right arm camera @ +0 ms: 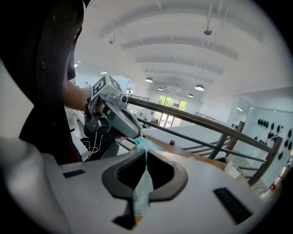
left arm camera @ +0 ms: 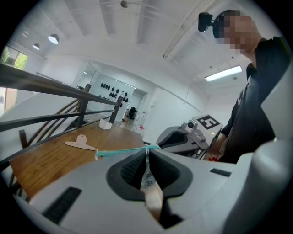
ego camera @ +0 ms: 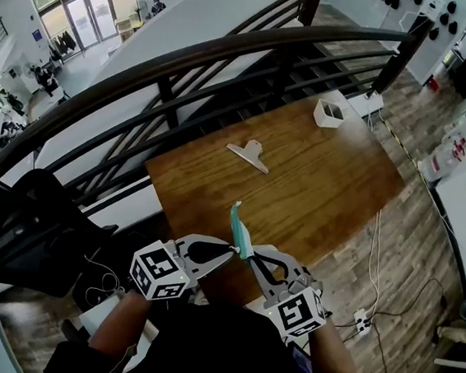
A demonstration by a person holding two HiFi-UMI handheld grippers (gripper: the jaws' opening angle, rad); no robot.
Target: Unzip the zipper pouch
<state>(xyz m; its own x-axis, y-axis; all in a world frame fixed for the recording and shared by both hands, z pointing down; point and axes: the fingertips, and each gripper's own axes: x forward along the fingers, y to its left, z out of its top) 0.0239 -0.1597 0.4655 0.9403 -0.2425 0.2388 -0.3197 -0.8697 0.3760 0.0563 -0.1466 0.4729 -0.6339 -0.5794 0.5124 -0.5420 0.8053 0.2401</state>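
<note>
Hand-held grippers [ego camera: 231, 251] [ego camera: 250, 258] clamp pouch [ego camera: 238, 223] over table [ego camera: 325, 175] edge.

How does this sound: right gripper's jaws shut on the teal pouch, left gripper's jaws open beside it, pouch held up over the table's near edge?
The left gripper is not open: the left gripper view shows its jaws shut on the teal pouch too. The rest stands: the right gripper is shut on it, and it is held up over the near edge of the table.

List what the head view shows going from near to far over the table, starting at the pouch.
pouch → clip → white box
</note>
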